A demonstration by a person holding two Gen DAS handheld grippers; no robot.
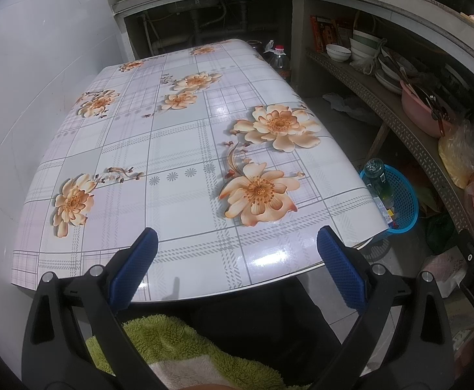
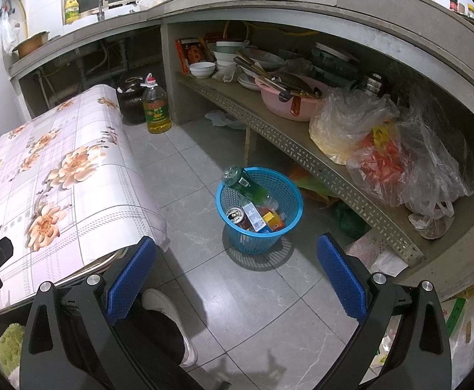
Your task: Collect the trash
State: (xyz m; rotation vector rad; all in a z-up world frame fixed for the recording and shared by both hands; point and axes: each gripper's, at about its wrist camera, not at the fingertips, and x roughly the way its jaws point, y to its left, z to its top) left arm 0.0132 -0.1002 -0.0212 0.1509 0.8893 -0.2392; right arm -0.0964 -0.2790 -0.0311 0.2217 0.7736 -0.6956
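Observation:
A blue mesh trash basket (image 2: 279,227) stands on the grey tiled floor, right of the table. It holds a green glass bottle (image 2: 246,185), a can (image 2: 235,216) and small cartons (image 2: 269,221). The basket also shows in the left wrist view (image 1: 406,201) past the table's right edge. My left gripper (image 1: 237,256) is open and empty, over the near edge of the flower-patterned table (image 1: 178,149). My right gripper (image 2: 237,266) is open and empty, above the floor just short of the basket.
A concrete counter with a low shelf (image 2: 302,149) runs along the right, loaded with bowls, a pink basin (image 2: 285,104) and plastic bags (image 2: 393,149). An oil bottle (image 2: 155,107) and a dark jar (image 2: 131,100) stand on the floor beyond the table. A white shoe (image 2: 168,312) is below the right gripper.

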